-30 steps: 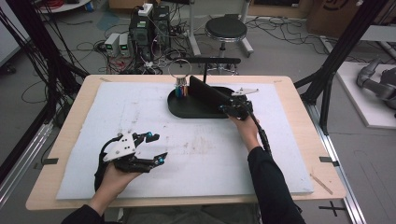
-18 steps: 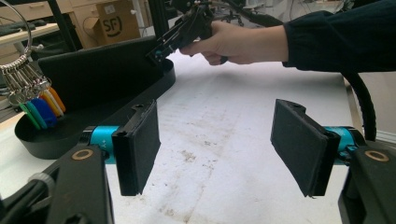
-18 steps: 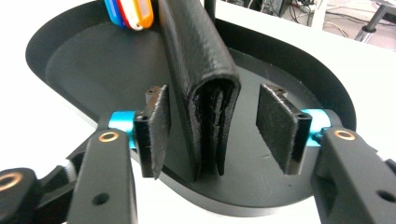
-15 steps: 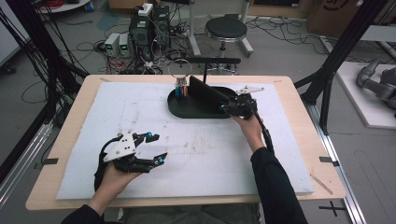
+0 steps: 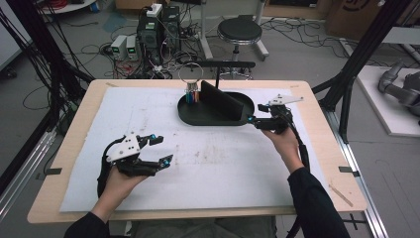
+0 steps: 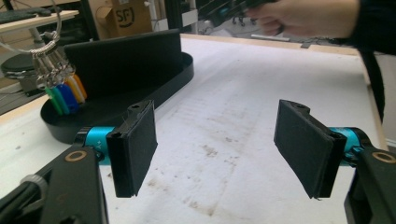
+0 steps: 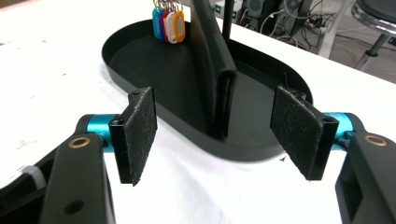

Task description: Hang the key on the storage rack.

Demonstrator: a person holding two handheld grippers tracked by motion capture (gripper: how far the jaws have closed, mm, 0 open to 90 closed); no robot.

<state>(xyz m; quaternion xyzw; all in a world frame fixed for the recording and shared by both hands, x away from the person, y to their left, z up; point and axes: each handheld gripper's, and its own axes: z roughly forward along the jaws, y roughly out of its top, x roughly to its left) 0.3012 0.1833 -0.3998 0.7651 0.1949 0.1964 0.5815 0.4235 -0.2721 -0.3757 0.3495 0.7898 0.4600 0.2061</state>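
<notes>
At the far middle of the white sheet (image 5: 218,163) stands the black oval tray (image 5: 198,116) with its upright black panel (image 5: 220,99), coloured key tags (image 5: 192,95) hanging at its left end. My right gripper (image 5: 252,120) is at the tray's right end, its jaws apart on either side of the panel's edge, not touching it. My left gripper (image 5: 161,148) is well apart, over bare stained sheet, jaws apart and holding nothing. A box (image 6: 128,16) behind reads "SF".
</notes>
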